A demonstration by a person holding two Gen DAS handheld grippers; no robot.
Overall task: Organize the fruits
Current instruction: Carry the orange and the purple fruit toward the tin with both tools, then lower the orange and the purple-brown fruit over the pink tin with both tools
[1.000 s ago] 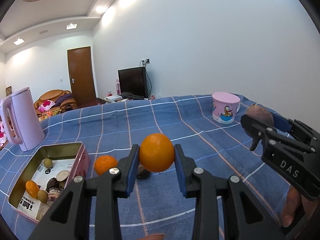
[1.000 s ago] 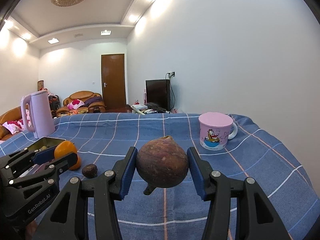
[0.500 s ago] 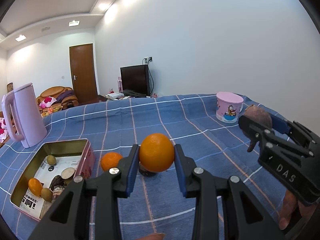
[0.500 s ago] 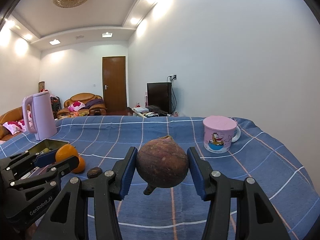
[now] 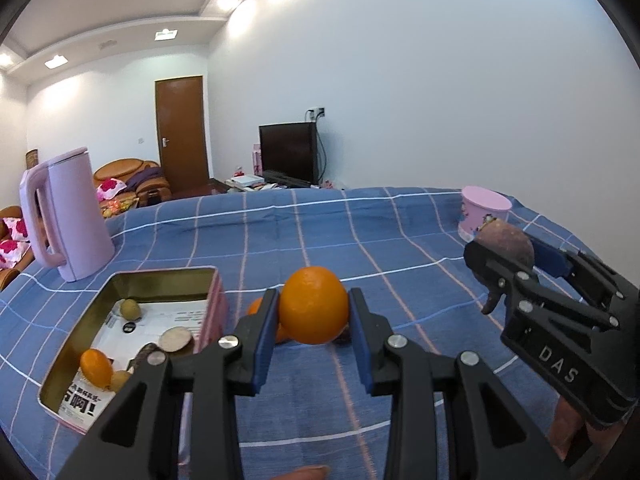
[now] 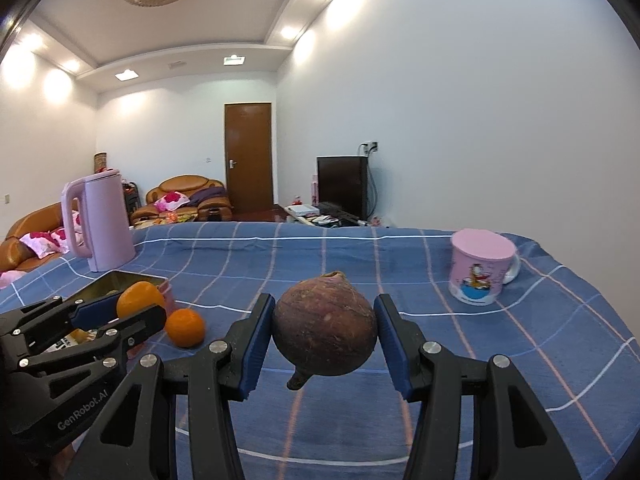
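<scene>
My left gripper (image 5: 314, 314) is shut on an orange (image 5: 313, 305) and holds it above the blue checked cloth, just right of the open tin box (image 5: 72, 344). The box holds several small fruits. My right gripper (image 6: 325, 338) is shut on a brown round fruit with a stem (image 6: 325, 337), held above the cloth at the right. A second orange (image 6: 185, 327) lies on the cloth beside the box, partly hidden behind the left fingers in the left wrist view (image 5: 256, 307). A small dark fruit on the cloth is mostly hidden behind the held orange.
A pink kettle (image 5: 66, 216) stands behind the box at the far left. A pink lidded mug (image 6: 482, 272) stands at the far right. The blue checked cloth (image 5: 360, 240) covers the table. Each gripper shows in the other's view: left (image 6: 80, 332), right (image 5: 560, 320).
Both grippers have moved left toward the tin box with their fruits still held. The box and kettle now appear nearer to the centre of both views.
</scene>
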